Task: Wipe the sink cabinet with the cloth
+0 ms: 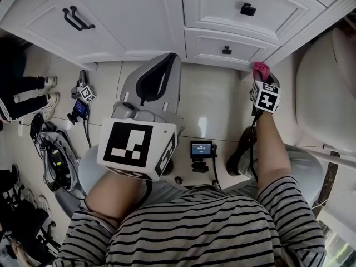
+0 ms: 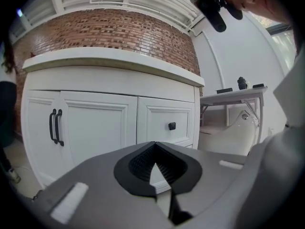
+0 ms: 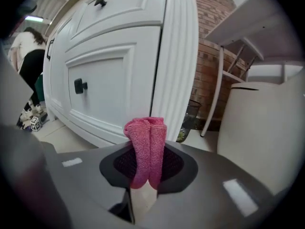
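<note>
The white sink cabinet (image 1: pixel 167 15) fills the top of the head view, with black handles on its doors and drawers. My right gripper (image 1: pixel 260 74) is shut on a folded pink cloth (image 3: pixel 147 147), and the cloth (image 1: pixel 260 70) sits close to the cabinet's lower right corner post (image 3: pixel 176 61). Whether the cloth touches the post I cannot tell. My left gripper (image 2: pixel 153 170) is shut with nothing between its jaws, held low and back from the cabinet doors (image 2: pixel 95 137). In the head view the left gripper (image 1: pixel 158 77) points at the cabinet's base.
A white toilet (image 1: pixel 328 93) stands right of the cabinet. A grey bag (image 1: pixel 55 160), cables and a spare marker cube (image 1: pixel 86 93) lie on the tiled floor at the left. Another person's legs (image 1: pixel 22 96) are at the far left. A small screen device (image 1: pixel 201 149) sits on the floor.
</note>
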Demonstrator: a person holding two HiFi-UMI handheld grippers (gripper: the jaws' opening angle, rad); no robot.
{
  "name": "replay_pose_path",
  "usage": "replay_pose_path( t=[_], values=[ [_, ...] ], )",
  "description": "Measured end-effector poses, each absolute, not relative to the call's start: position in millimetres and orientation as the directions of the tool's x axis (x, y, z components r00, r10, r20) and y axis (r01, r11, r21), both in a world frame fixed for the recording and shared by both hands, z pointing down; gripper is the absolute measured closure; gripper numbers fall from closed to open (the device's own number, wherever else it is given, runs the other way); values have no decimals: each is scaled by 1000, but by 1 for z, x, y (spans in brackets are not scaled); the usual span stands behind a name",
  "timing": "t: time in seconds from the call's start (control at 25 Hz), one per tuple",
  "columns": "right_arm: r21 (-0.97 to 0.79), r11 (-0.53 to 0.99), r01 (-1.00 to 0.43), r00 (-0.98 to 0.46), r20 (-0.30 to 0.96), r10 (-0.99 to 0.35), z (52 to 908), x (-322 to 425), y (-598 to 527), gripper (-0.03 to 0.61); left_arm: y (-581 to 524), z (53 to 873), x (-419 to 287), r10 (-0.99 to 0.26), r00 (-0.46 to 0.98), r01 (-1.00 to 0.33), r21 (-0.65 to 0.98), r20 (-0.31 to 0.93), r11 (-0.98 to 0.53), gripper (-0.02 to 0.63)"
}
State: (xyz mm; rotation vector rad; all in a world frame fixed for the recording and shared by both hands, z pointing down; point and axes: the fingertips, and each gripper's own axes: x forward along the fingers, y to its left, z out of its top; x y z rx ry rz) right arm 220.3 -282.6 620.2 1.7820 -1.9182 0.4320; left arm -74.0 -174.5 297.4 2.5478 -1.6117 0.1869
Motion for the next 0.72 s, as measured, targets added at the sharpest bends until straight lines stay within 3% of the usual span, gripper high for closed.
replay_pose_path(
  t=[0.12,0.48,0.6,0.72],
  values=[
    [35,134,-990,-98,506,-857,568,207,-274,489,-176,298,-76,-895,413,-909,9,171,-418,621],
    [-73,364,-929,-371,145,-917,310,159,-206,488,-164,276,-79,-907,399,-912,-45,135,-408,621],
    [-179,407,-896,-419,37,-907,287,146,-167,488,-154,259,-80,-910,410,-910,-37,68,-413,621],
    [-235,419,-877,-437,26,-899,299,137,-147,488,-148,271,-89,-924,379,-925,0,53,-379,621]
  ],
)
